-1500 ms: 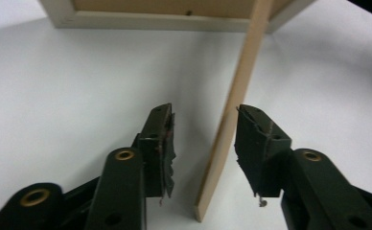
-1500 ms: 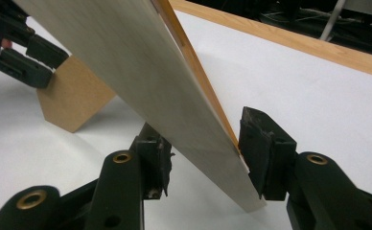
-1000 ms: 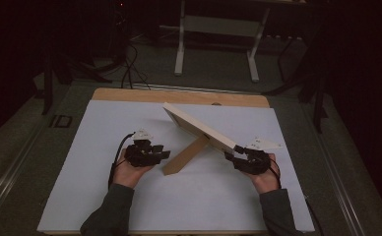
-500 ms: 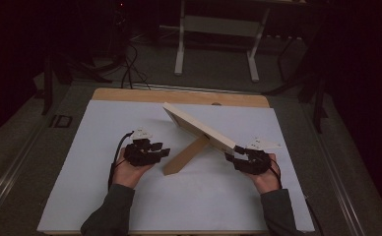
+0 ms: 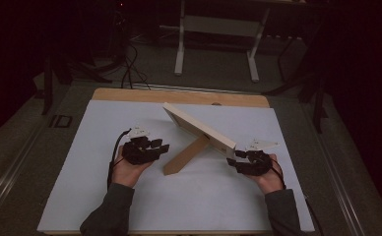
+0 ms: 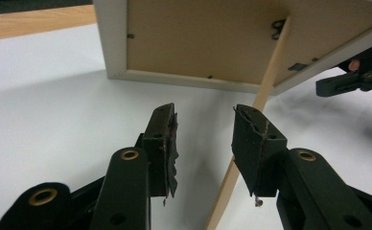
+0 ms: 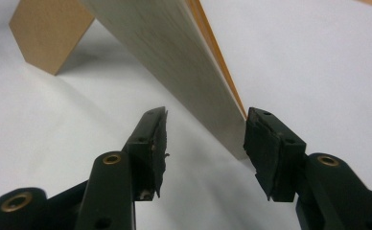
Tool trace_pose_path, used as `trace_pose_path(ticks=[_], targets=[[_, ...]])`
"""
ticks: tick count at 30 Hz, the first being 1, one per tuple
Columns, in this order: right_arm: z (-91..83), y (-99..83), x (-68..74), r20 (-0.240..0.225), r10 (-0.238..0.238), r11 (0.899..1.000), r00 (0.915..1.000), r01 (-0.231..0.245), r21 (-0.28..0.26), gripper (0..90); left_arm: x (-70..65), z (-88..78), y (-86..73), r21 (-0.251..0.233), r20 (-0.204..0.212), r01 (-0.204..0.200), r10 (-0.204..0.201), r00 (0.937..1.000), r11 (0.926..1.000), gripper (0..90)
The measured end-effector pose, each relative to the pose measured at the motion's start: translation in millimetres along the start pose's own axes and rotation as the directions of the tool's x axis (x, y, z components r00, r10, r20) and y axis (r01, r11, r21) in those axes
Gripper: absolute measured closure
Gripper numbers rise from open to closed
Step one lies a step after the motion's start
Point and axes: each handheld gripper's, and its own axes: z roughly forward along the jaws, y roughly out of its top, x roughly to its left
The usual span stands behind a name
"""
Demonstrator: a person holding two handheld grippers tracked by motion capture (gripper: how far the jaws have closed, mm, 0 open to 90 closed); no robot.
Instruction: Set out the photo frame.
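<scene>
Frame work first: the pale wooden picture frame (image 5: 199,127) stands near the middle of the white worktop (image 5: 105,123), leaning back on its light wooden easel strut (image 5: 185,156), brown backing board toward me. My right claw (image 5: 232,162) sits at the frame's near lower corner; in the right claw's view its jaws stand apart, one either side of the pale edge, pads not pressing, and they have just been opening a little. My left claw (image 5: 165,148) hovers just beside the strut, jaws apart with nothing gripped; they have just been closing somewhat, and the strut shows behind the gap. I judge the step is steadying the frame on its stand. To do it well, I would pinch the frame's edge squarely before touching the strut, since a sideways nudge could fold it. Beyond the worktop's wooden far rim (image 5: 179,96) stands a white-legged stand (image 5: 181,46) on the floor, well clear.
</scene>
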Motion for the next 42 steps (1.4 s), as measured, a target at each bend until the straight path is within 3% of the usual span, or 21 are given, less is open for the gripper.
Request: trace_pose_path(ticks=[11,15,21,28,35,42], targets=[[-1.0,-5.1,-8.5,-0.004,0.027,0.999,0.9996,-0.027,0.038,52.1,-18.7,12.4,5.4,0.025,0.032,-0.069,0.069,0.9971,0.9973,63.3],[-1.7,-6.7,-10.5,-0.008,0.044,0.998,0.999,-0.043,0.042,59.1,-25.0,13.5,7.4,0.023,0.034,-0.097,0.096,0.9948,0.995,64.9],[-3.9,-7.9,-13.2,0.003,0.068,0.997,0.9977,-0.068,0.028,69.3,-26.1,14.8,9.5,0.021,0.045,-0.091,0.09,0.9949,0.9956,66.4],[-7.4,-6.9,-16.3,0.048,0.104,0.995,0.9934,-0.103,-0.013,78.0,-29.3,19.3,14.4,0.023,0.06,-0.091,0.089,0.9942,0.9956,69.0],[-5.9,-4.0,-14.9,0.086,0.109,0.994,0.9903,-0.107,-0.028,85.9,-32.3,30.6,22.3,0.028,0.062,-0.088,0.086,0.9943,0.9957,76.0],[-2.8,-0.4,-13.0,0.116,0.131,0.99,0.9845,-0.124,-0.066,88.6,-38.5,41.9,31.4,0.015,0.074,-0.087,0.085,0.9936,0.9961,82.8]])
